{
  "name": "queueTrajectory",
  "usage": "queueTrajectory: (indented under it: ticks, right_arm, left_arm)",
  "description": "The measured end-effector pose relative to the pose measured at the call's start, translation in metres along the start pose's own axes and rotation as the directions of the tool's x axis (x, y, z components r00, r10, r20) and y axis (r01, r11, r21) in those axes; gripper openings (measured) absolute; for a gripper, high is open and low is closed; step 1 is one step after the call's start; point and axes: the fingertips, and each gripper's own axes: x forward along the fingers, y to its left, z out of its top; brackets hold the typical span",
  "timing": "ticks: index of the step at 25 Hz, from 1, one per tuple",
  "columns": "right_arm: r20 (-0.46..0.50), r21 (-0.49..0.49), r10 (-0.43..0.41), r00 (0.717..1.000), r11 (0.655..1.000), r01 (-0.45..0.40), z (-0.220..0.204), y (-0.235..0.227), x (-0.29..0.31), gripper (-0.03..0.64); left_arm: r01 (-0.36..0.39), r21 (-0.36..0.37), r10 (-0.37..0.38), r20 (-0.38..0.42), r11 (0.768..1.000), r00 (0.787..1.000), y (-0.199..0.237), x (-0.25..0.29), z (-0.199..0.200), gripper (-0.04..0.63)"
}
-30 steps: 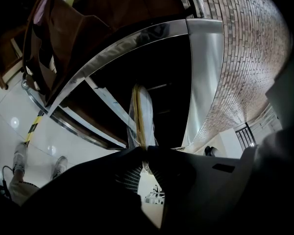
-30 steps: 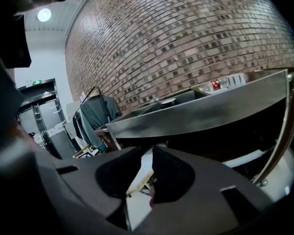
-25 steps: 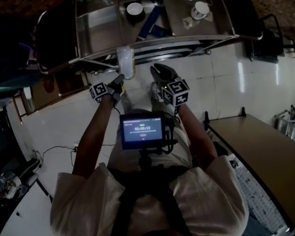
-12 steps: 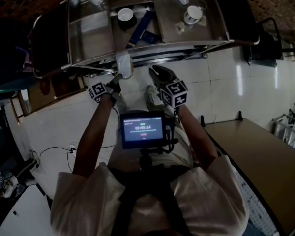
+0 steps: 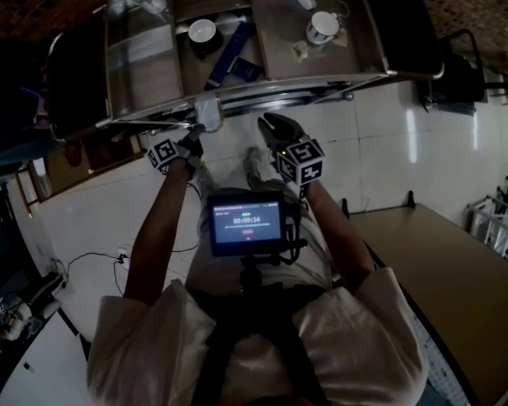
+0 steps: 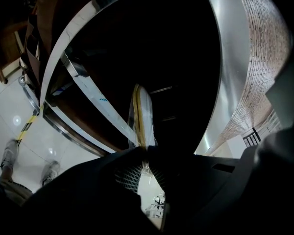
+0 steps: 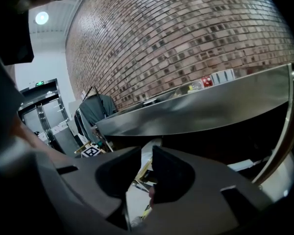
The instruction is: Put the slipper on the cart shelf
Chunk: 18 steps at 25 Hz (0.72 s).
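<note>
Two grippers: we hold a left gripper [image 5: 200, 134] [image 6: 146, 151] and a right gripper [image 5: 271, 125] [image 7: 147, 153], both reaching toward the cart [image 5: 144, 66] [image 7: 201, 111].
Left jaws: we see them clamped on one end of the slipper [image 5: 208, 111] [image 6: 141, 111], with almost no gap between them.
Right jaws: they are drawn close together, leaving a narrow slot. A pale strip shows in that slot, and we cannot tell whether they pinch it or it lies beyond them.
Slipper's place: it is white, wrapped in clear plastic, and sticks out past the left jaws. From above it sits at the cart's front edge, just under the top tray's rail. In the left gripper view we see it edge-on against the dark space beneath that tray. Whether it touches a shelf we cannot tell.
Arms: our bare forearms stretch forward side by side, with a small screen [image 5: 245, 224] at our chest between them.
Cart top: the steel tray is split into compartments. It carries a white cup [image 5: 323, 28], a blue flat pack [image 5: 229, 49] and a dark round thing with a white top [image 5: 201, 32].
Floor: white tiles [image 5: 389, 142], with our shoes [image 5: 254, 161] just below the grippers.
Surroundings: a brick wall [image 7: 186, 43] stands behind the cart, and a wooden table [image 5: 440, 260] is at our right.
</note>
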Motion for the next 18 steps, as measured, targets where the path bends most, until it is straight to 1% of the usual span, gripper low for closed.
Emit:
queueTrajectory:
  ticks: [7,13,18]
  right_arm:
    - [-0.013,0.009,-0.011,1.0,1.0,0.011,-0.003,-0.023,-0.003,0.081]
    - [-0.026,0.022,-0.016,1.0,1.0,0.016,-0.007,-0.036,-0.004,0.081]
    - [-0.032,0.032,-0.019,0.999,0.999,0.02,-0.011,-0.046,-0.005,0.081]
  left_arm:
    - [-0.001,-0.01,0.002,0.019,1.0,1.0,0.008,0.024,0.011,0.04]
    - [-0.01,0.013,0.01,0.011,1.0,1.0,0.009,0.039,0.017,0.039]
    - [-0.034,0.023,0.034,0.029,0.999,0.999,0.015,0.046,0.024,0.04]
